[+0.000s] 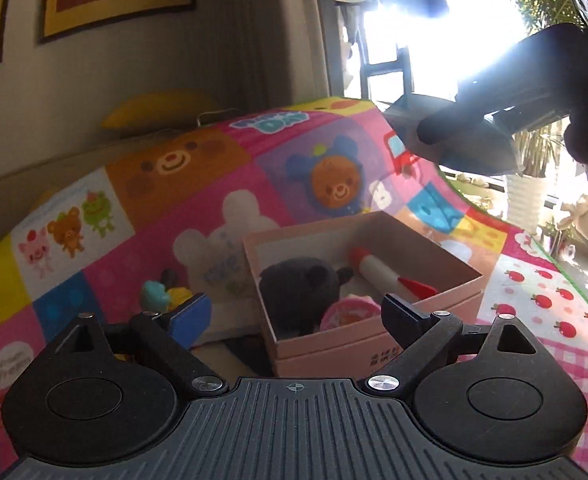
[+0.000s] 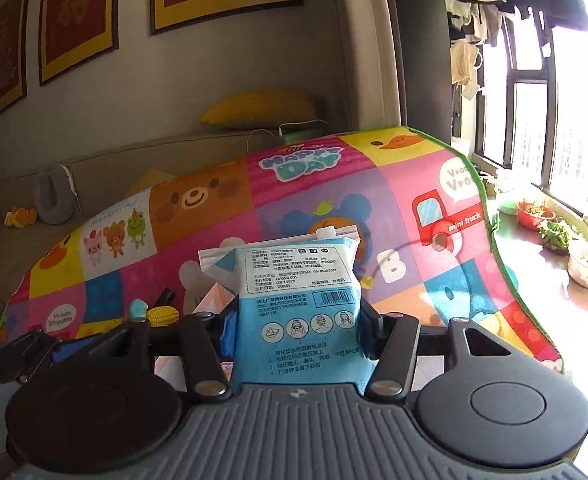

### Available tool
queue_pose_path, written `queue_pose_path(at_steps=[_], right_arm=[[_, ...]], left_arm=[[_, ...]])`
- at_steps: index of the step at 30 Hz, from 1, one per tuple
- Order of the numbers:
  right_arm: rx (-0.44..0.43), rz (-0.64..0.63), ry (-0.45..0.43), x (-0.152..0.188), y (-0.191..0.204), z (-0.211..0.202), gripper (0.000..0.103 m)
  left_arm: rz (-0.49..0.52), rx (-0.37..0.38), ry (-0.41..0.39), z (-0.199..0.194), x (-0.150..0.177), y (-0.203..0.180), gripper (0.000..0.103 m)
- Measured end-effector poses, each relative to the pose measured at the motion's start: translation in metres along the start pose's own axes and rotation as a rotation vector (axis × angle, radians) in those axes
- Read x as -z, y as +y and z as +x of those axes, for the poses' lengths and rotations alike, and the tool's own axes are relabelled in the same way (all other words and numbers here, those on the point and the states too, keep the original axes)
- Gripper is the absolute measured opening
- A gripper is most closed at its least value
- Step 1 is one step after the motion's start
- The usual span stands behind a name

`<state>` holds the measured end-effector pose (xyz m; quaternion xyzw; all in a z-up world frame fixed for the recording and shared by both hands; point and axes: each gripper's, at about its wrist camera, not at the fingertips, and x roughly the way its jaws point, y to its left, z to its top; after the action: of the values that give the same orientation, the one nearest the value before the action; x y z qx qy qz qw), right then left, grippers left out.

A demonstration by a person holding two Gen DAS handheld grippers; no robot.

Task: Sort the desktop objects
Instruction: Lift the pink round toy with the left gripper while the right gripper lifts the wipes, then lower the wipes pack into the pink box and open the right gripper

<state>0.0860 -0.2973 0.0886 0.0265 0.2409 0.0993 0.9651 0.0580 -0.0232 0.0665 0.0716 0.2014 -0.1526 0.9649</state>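
The right gripper (image 2: 294, 330) pinches an upright blue packet (image 2: 294, 300), raised to the right of and beyond the pink box (image 1: 358, 280), which sits just ahead of the left gripper (image 1: 294, 312), whose jaws are spread and empty.
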Motion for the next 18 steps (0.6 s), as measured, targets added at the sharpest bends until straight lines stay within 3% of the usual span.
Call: queue_pose_path(at_steps=[4, 11, 13, 18], right_arm=[[-0.001, 0.075, 0.082, -0.012, 0.010, 0.066, 0.055], [0.133, 0.037, 0.221, 0.005, 0.020, 0.154, 0.057], [0.179, 0.014, 0.243, 0.010, 0.021, 0.161, 0.060], [0.211, -0.064, 0.178, 0.002, 0.028, 0.140, 0.066]], left_arm=[[-0.037, -0.071, 0.045, -0.010, 0.018, 0.029, 0.097], [-0.116, -0.115, 0.104, -0.018, 0.044, 0.066, 0.101], [-0.147, -0.132, 0.119, -0.018, 0.051, 0.077, 0.102], [-0.230, -0.148, 0.150, -0.016, 0.063, 0.100, 0.103]])
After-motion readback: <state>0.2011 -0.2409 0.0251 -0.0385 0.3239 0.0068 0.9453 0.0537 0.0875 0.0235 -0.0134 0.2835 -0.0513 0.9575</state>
